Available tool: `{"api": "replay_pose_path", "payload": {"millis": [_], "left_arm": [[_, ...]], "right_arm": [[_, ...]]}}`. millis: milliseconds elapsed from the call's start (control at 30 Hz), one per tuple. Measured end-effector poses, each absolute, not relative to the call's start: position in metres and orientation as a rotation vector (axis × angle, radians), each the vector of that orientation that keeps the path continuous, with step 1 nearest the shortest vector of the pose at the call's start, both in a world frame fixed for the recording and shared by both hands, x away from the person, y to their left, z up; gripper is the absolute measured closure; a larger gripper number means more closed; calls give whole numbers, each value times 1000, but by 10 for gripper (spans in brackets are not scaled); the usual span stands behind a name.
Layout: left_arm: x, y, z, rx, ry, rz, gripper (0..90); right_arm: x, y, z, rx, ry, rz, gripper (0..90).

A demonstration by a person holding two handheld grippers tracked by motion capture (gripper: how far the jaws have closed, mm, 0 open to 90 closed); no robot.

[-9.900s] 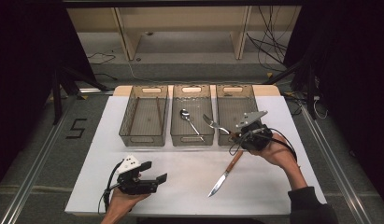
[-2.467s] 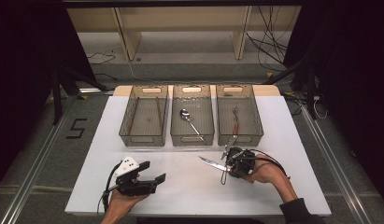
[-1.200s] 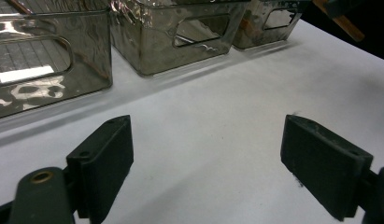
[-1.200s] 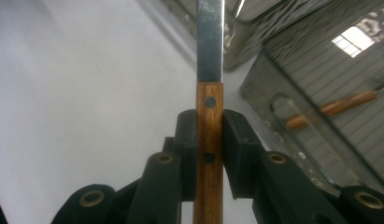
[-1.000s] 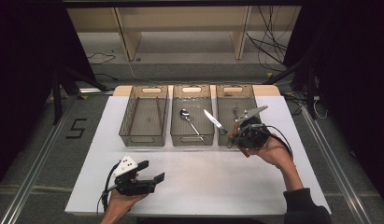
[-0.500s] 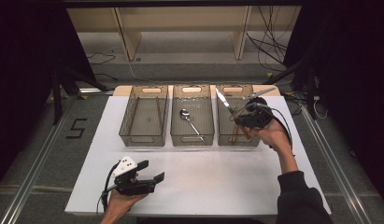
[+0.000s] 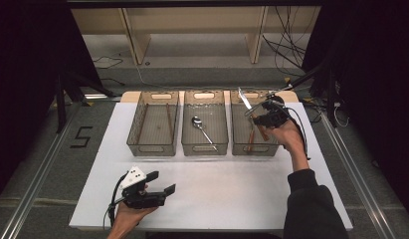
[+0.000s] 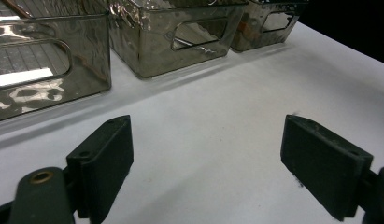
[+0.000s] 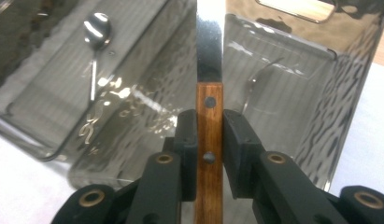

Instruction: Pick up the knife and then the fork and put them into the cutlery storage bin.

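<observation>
Right tongs [image 9: 209,140] clamped on knife [image 9: 209,70] handle, carried from worktop [image 7: 232,189] up over right bin [image 7: 254,122], where fork lies; release pending. Left tongs [image 8: 217,158] wide open, empty, resting near front edge
</observation>
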State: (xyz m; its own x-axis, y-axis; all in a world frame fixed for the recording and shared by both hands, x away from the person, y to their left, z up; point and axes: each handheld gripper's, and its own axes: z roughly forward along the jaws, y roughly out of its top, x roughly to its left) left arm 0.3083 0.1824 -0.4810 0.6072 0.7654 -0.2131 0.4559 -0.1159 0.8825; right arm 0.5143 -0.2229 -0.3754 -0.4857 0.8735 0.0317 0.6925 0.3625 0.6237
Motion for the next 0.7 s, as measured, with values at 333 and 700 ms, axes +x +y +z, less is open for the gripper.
{"api": "replay_pose_path", "payload": {"millis": [333,700], "left_arm": [[308,182,-481,1759,998,358,168],[308,182,-481,1762,998,358,168]], "right_arm": [[521,-225,-384,1428,2282,812,773],[522,-227,-397,1458,2294,767,772]]}}
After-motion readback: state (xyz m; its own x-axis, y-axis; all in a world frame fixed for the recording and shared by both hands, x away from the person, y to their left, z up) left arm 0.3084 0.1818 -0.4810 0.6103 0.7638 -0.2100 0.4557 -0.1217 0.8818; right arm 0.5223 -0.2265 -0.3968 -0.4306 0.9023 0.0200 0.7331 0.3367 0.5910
